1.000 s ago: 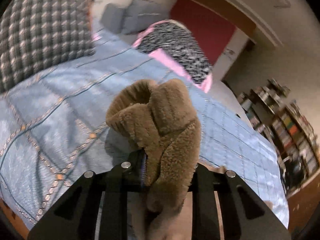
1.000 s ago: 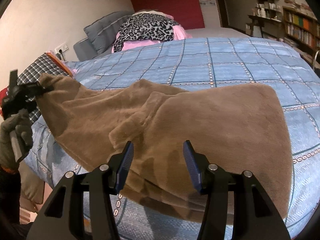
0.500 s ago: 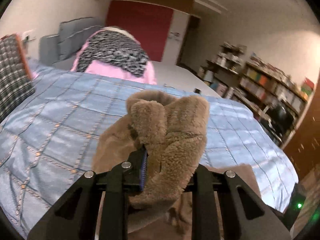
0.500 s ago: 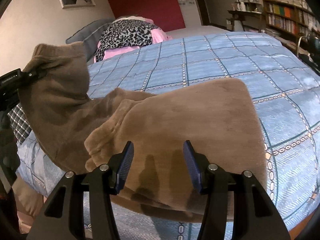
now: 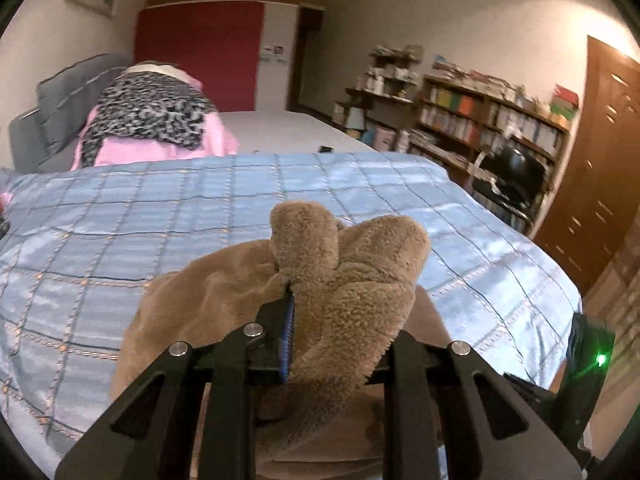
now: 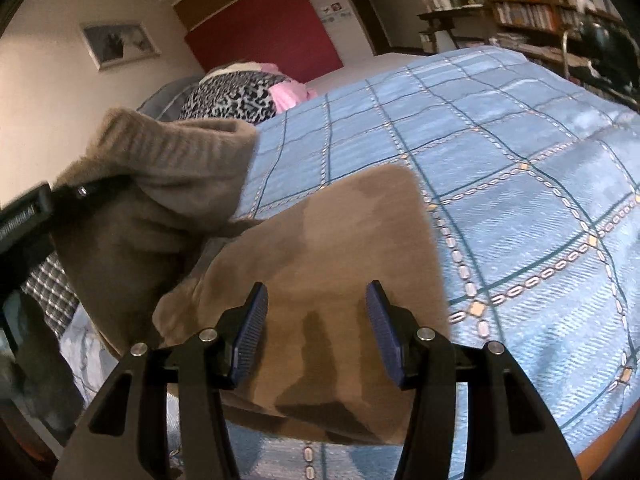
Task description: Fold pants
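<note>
Left gripper (image 5: 320,320), jaws clamped on the pants (image 6: 320,248) cuff, has swung it across over the half lying at the bed (image 6: 520,160) near edge; right gripper (image 6: 316,332) hovers wide open, empty: fold nearly closed.

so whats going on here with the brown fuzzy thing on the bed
A person with a handheld gripper in each hand is folding brown fleece pants on a bed with a blue checked bedspread. The left gripper is shut on one end of the pants, holding it lifted above the part lying flat. The right gripper is open and empty, hovering above the flat part near the bed's edge. The fold is not finished.
</note>
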